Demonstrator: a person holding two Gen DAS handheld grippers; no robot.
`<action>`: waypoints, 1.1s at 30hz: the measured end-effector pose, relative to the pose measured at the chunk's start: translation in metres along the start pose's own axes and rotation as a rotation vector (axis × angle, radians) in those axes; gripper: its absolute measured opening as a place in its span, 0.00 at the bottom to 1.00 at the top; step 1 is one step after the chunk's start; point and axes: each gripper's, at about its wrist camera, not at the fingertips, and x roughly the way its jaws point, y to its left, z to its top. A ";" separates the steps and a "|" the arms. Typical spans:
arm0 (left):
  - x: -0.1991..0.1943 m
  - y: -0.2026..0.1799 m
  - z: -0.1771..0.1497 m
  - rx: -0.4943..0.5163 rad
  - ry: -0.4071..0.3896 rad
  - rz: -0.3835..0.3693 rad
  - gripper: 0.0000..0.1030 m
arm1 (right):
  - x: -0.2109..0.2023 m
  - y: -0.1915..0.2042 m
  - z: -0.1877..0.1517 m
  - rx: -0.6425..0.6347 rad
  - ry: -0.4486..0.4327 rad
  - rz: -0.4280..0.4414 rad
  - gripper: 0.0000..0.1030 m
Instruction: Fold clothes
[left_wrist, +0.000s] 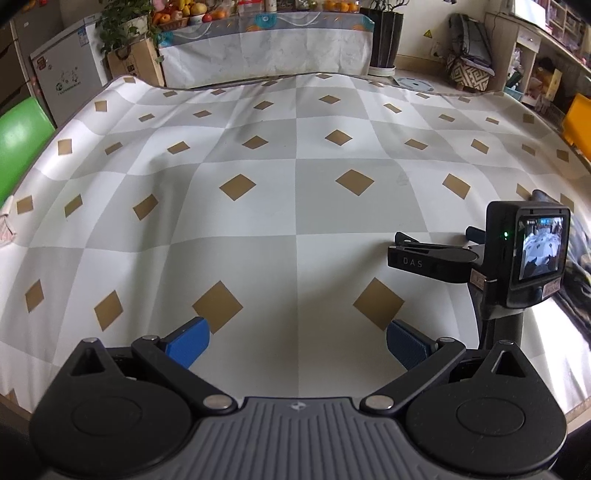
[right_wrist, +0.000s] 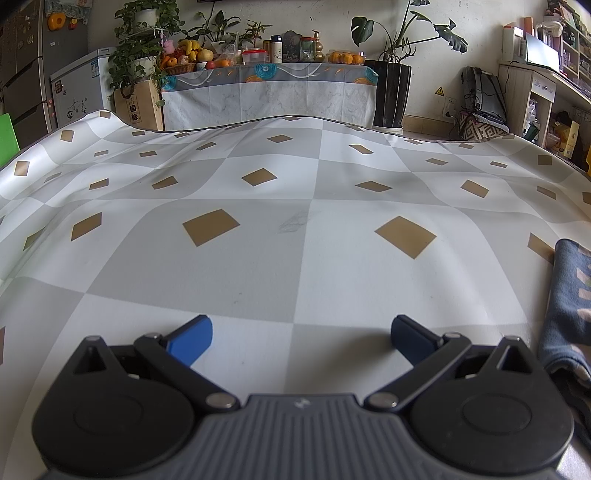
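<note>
Above the checkered table (right_wrist: 303, 258), we are holding the right hand-held gripper (right_wrist: 301, 338) and left hand-held gripper (left_wrist: 297, 341) wide open, gripping nothing. We are seeing the blue patterned garment (right_wrist: 569, 306) lying just right of the right one, at the table's edge.

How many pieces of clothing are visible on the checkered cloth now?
1: a dark blue patterned garment lies at the right edge of the right wrist view, beside the right gripper. More may be hidden outside the frame.
</note>
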 end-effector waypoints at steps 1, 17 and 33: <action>-0.001 0.001 0.000 0.000 -0.001 -0.001 0.99 | 0.000 0.000 0.000 0.000 0.000 0.000 1.00; -0.001 0.000 -0.004 0.013 0.013 0.015 0.99 | 0.000 0.000 0.000 0.000 0.000 0.000 1.00; 0.005 -0.009 -0.006 0.042 0.037 -0.007 0.99 | 0.000 0.000 0.000 0.000 0.000 0.000 1.00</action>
